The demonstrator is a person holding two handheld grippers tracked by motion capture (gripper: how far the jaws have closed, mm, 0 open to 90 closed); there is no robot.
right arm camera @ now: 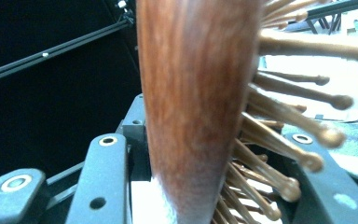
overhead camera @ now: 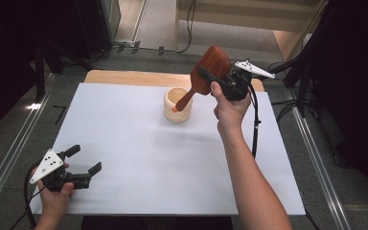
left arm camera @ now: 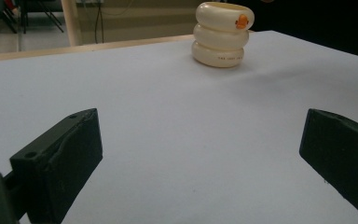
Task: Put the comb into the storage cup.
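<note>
The right claw (overhead camera: 220, 79) grips the wooden hairbrush (overhead camera: 210, 69) by its head; its handle slants down from the claw into the cream cup (overhead camera: 178, 106). The left claw (overhead camera: 84, 160), open and empty, sits far off.

Landmark: cup (overhead camera: 178, 105), on the table (overhead camera: 139, 158), behind its middle.
Hairbrush (overhead camera: 206, 76): above the cup and right of it, handle end over the rim.
Right gripper (overhead camera: 220, 81): right of the cup, raised.
Left gripper (overhead camera: 84, 165): well in front-left of the cup, near the table's front edge.
</note>
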